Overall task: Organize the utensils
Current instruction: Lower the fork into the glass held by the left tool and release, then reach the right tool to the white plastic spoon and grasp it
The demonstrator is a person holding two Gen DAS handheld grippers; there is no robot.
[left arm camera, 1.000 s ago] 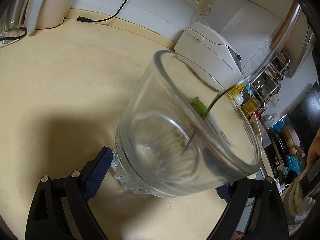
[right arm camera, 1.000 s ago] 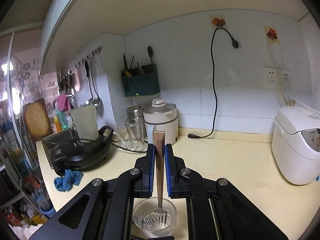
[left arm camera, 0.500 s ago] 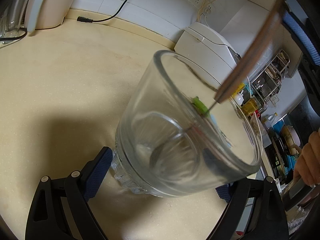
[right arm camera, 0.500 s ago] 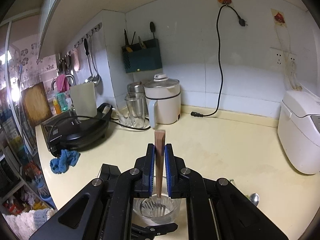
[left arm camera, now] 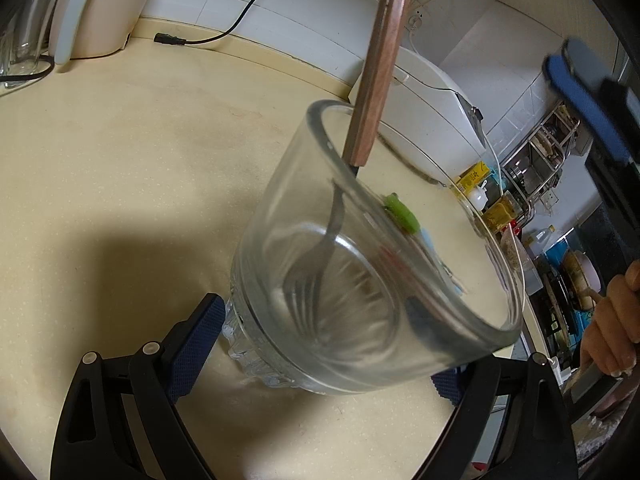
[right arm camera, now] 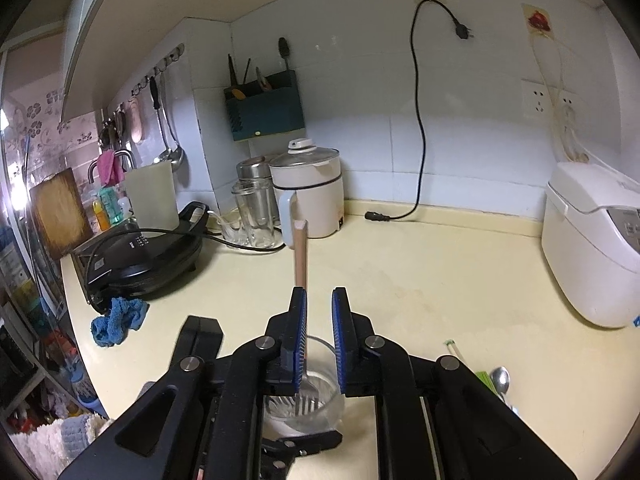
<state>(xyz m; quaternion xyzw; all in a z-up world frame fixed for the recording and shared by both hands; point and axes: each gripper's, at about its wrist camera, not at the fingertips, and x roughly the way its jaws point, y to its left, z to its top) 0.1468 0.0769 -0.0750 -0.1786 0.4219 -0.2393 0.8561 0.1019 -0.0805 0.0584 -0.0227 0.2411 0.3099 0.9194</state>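
Standing tines-down in the glass (left arm camera: 372,264), the fork (left arm camera: 320,264) leans its wooden handle (left arm camera: 384,60) on the far rim, the metal head resting on the base. The right gripper (right arm camera: 320,336) hangs directly above; its fingers (right arm camera: 299,336) have just been opening and now stand slightly spread, the handle lying against the left pad with a clear gap to the right one, so the fork appears released rather than pinched. The left gripper (left arm camera: 320,356) has its fingers set to either side of the glass's ribbed foot; whether the pads actually press the glass cannot be told from either view. The glass stands on the cream table (left arm camera: 120,152), with a spoon (right arm camera: 500,380) and a green-tipped utensil (right arm camera: 454,348) lying just beside it to the right, seemingly still to be gathered. Handling note: the fork is light and stiff, its wooden handle offering a flat, grippy hold near the upper end; the glass is heavy, smooth and breakable, best steadied low at the moulded foot, since a tall handle leaning on the rim could tip it.
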